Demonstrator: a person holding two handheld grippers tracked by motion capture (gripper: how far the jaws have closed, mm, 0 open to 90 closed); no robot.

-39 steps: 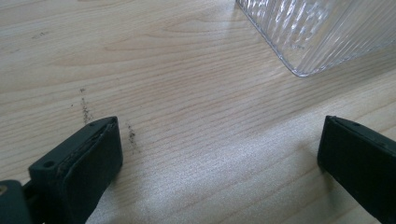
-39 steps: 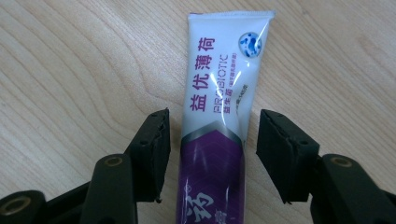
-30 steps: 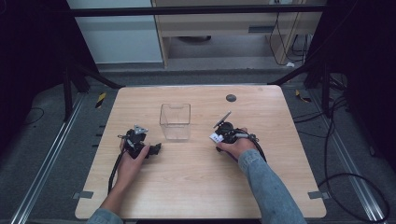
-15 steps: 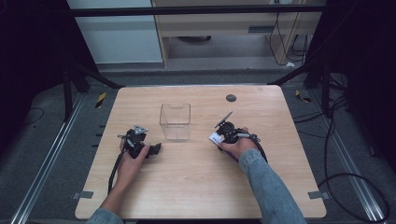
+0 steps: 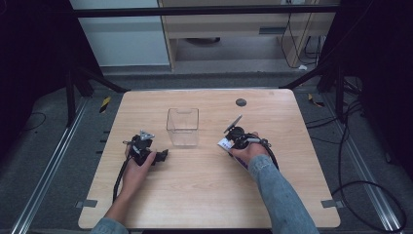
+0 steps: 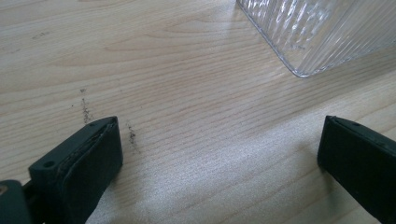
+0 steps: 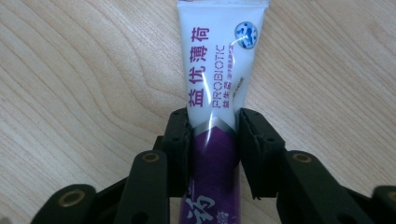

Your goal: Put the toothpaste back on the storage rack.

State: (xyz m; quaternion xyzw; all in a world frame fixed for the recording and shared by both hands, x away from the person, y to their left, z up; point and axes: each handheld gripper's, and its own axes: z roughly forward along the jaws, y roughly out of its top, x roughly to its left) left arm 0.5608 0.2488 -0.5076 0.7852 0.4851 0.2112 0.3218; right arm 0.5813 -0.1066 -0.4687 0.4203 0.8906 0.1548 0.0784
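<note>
A white and purple toothpaste tube [image 7: 218,88] lies flat on the wooden table, its crimped white end pointing away from the camera. My right gripper [image 7: 214,135] is shut on the tube where white meets purple; in the high view this gripper [image 5: 234,139] sits right of centre with the tube's white end [image 5: 224,144] poking out. A clear ribbed plastic box [image 5: 183,126] stands upright in the middle of the table, its corner [image 6: 322,32] just ahead of my left gripper [image 6: 219,154]. The left gripper [image 5: 158,156] rests open on the table, nothing between its jaws.
The wooden table [image 5: 204,195] has bare surface in front of both hands and behind the box. A small dark round disc [image 5: 240,102] sits near the far edge. Cables trail from both grippers; dark floor and metal frame rails surround the table.
</note>
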